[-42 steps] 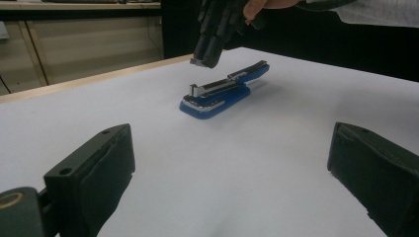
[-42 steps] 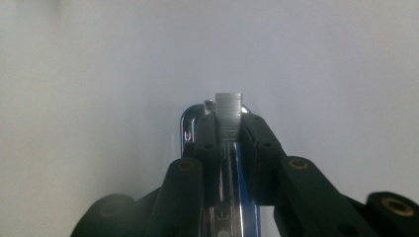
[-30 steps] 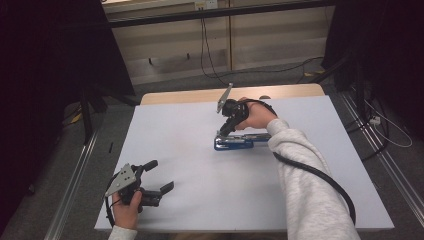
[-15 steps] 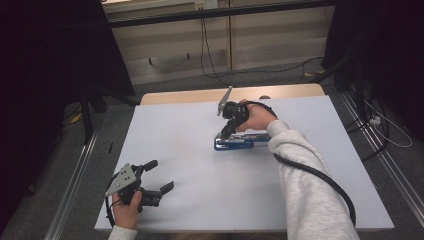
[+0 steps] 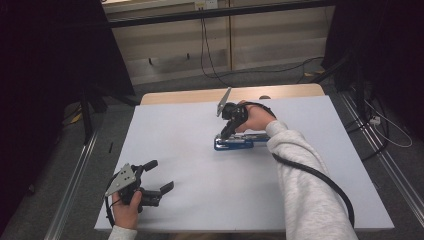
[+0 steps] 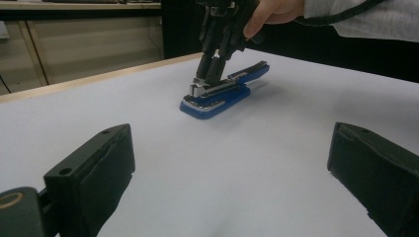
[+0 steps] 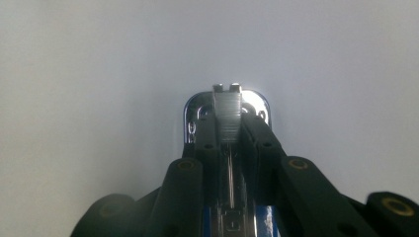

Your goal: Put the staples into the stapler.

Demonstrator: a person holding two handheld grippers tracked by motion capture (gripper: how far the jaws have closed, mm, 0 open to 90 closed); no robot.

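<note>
Blue stapler (image 5: 239, 142): a blue plastic base and blue rear end, with a bright metal staple channel and a chromed plate at the nose; it lies flat and lengthwise across the far middle of the desk.
Stapler nose: in the right gripper view the shiny rounded front (image 7: 227, 111) shows between the black jaws, with the metal strip running down the centre.
Stapler top: in the left gripper view the upper arm sits slightly raised above the base towards the nose (image 6: 222, 91).
Right gripper (image 5: 223, 134): points down at the front end of the stapler, jaws pressed close on either side of its metal top part, pinching it.
Right hand (image 5: 255, 117): wraps the gripper body from behind; a light grey sleeve and a black cable trail back towards the near edge.
Left gripper (image 5: 159, 176): rests at the near left corner of the desk, well apart from the stapler, jaws spread wide with nothing between them.
Desk (image 5: 175, 130): a pale, plain sheet covers the top, with a wooden edge at the far side.
</note>
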